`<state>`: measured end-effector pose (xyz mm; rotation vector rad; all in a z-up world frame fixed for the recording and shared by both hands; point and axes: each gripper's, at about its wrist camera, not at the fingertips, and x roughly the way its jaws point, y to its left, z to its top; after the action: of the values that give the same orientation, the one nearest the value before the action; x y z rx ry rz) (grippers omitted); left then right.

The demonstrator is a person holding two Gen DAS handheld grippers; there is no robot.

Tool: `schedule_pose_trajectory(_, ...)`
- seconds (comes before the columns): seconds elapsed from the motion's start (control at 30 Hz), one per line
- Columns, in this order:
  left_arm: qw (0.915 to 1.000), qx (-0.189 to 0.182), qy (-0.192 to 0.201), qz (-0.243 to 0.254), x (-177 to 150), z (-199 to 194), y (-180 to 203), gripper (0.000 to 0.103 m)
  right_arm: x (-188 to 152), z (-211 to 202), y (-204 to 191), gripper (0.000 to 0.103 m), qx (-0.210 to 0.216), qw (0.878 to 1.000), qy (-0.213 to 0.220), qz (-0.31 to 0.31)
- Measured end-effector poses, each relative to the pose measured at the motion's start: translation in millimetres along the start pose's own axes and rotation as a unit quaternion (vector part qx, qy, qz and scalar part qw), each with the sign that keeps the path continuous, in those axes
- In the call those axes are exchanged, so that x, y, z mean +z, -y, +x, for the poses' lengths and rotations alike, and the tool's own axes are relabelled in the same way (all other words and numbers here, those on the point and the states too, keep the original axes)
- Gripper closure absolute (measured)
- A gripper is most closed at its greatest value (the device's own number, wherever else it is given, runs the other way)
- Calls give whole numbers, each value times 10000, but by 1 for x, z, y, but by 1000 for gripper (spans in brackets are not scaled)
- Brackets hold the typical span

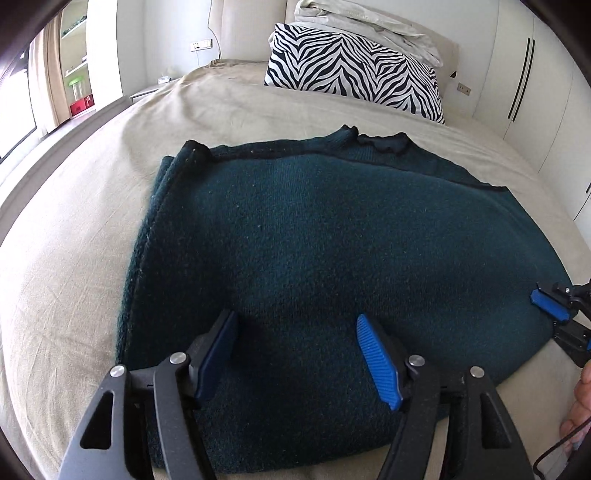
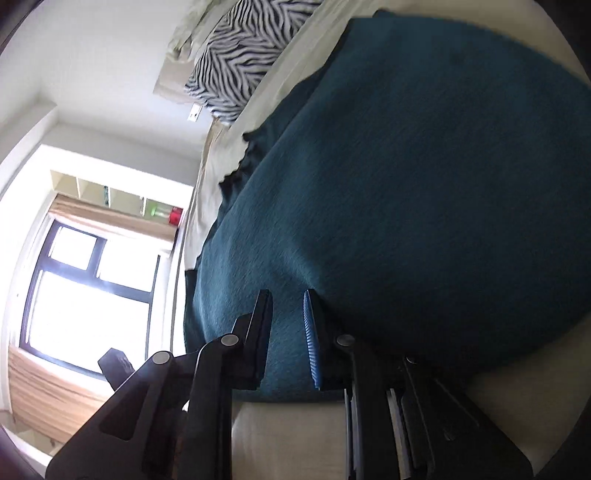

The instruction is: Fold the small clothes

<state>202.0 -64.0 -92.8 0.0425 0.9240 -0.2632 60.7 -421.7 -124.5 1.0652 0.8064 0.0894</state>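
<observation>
A dark teal knitted garment with black trim lies folded on the beige bed sheet. My left gripper is open, its blue pads wide apart over the garment's near edge. My right gripper shows at the garment's right edge in the left wrist view. In the right wrist view, rolled sideways, the right gripper has its jaws part open with the teal garment edge between them; the fingers do not press the cloth.
A zebra-print pillow and a crumpled pale duvet lie at the head of the bed. White wardrobe doors stand on the right. A window and shelves are on the left side. A hand shows at the right edge.
</observation>
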Motion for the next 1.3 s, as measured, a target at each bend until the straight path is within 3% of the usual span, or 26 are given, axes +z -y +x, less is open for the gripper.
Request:
schedule_pose_trajectory(0.13,10000,-47,25,-55,0,1,-2,33,3,-38,-1,81,-361,9979,490,208)
schedule_pose_trajectory(0.37,9999,-148,38,-46,-2,-1,-5,33,-40,13,-72,80,380,9960,-430,-690)
schedule_pose_trajectory(0.43,9998,-208,61,-45,-3,-2,-8,33,-45,34,-72,80,293,9953,-620,-681)
schedule_pose_trajectory(0.53,9995,-284,97,-66,-4,-2,-10,33,-42,50,-42,83,51,9966,-726,-393)
schedule_pose_trajectory(0.6,9993,-334,106,-100,-4,-2,-11,33,-35,40,-19,85,434,9975,-553,-56)
schedule_pose_trajectory(0.67,9992,-354,110,-115,-4,-3,-12,33,-29,16,-3,85,362,9991,-219,92)
schedule_pose_trajectory(0.8,9987,-451,118,-181,-3,-4,-13,33,-26,-39,1,81,-355,9984,395,-211)
schedule_pose_trajectory(0.87,9979,-567,111,-299,-5,-7,-19,33,-29,-65,-5,81,-869,9925,650,-558)
schedule_pose_trajectory(0.97,9966,-635,90,-521,-8,-18,-27,33,-46,-108,-17,80,-1244,9813,1056,-1016)
schedule_pose_trajectory(1.0,9960,-642,110,-606,-10,-24,-30,33,-52,-120,-19,77,-1336,9773,1186,-1141)
schedule_pose_trajectory(1.07,9946,-615,201,-815,-18,-38,-40,33,-66,-149,-20,59,-1499,9696,1449,-1280)
schedule_pose_trajectory(1.1,9933,-620,242,-944,-23,-44,-46,33,-74,-161,-21,43,-1590,9652,1615,-1306)
schedule_pose_trajectory(1.13,9915,-653,269,-1091,-29,-50,-53,33,-79,-171,-25,38,-1642,9605,1798,-1345)
schedule_pose_trajectory(1.3,9814,-848,416,-1669,-53,-75,-82,33,-112,-215,-35,37,-1859,9435,2081,-1789)
